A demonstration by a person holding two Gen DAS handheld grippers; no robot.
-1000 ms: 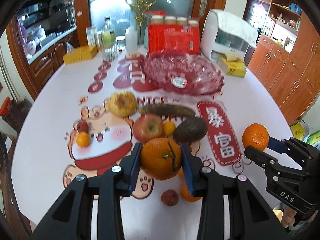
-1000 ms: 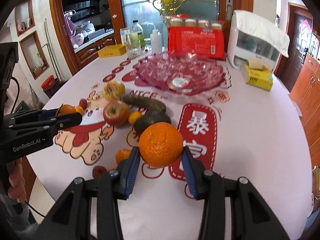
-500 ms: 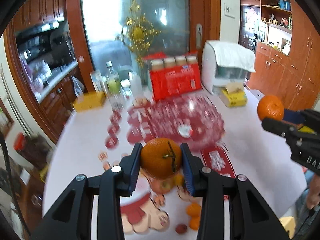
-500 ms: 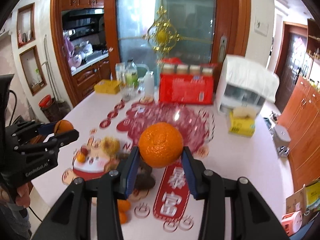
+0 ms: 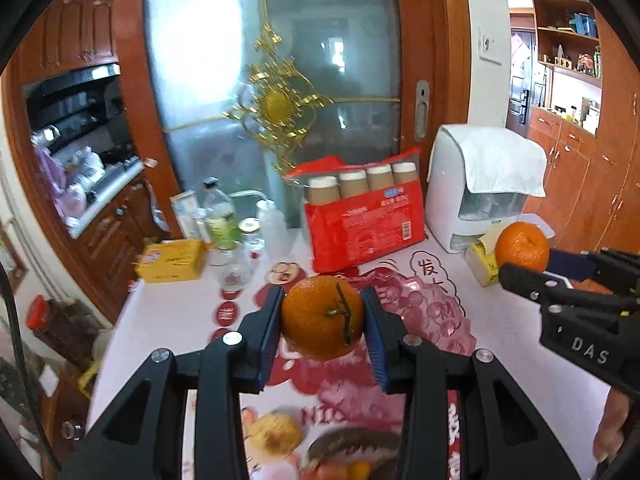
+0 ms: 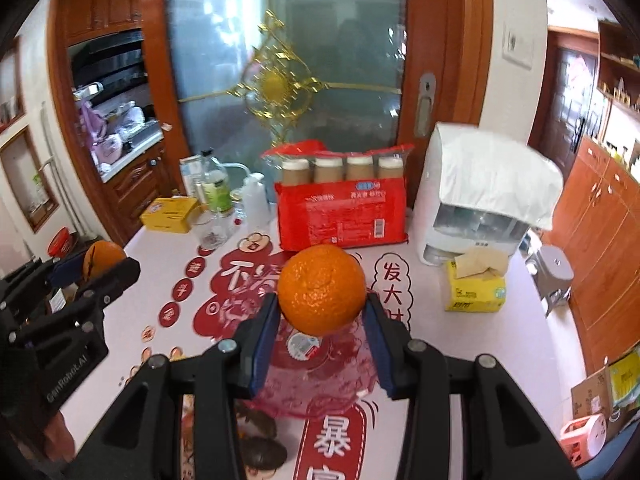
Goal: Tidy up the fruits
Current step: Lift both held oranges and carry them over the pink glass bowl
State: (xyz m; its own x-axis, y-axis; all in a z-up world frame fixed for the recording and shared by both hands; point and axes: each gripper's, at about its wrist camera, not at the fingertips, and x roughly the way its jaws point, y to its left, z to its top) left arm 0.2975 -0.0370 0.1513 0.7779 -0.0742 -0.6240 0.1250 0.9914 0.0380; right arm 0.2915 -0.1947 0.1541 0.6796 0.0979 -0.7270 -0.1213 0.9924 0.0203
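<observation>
My left gripper [image 5: 322,330] is shut on an orange with a stem [image 5: 322,320], held high over the near edge of the pink glass bowl [image 5: 432,308]. My right gripper [image 6: 321,322] is shut on a second orange [image 6: 321,290], held above the same bowl [image 6: 316,384]. Each gripper shows in the other's view: the right one [image 5: 532,260] with its orange [image 5: 522,247], the left one [image 6: 100,266] with its orange [image 6: 102,256]. Loose fruit [image 5: 276,436] lies on the table below, partly hidden by the fingers.
Behind the bowl stand a red pack of bottles [image 5: 360,220], a white appliance under a cloth [image 5: 480,184], a yellow tissue box [image 6: 474,290], a yellow box [image 5: 170,266] and bottles and glasses [image 5: 224,224]. The table edge [image 5: 120,320] curves off at the left.
Both grippers have risen and moved forward with their oranges, from low over the loose fruit to above the pink bowl. The loose fruit has dropped to the bottom of both views.
</observation>
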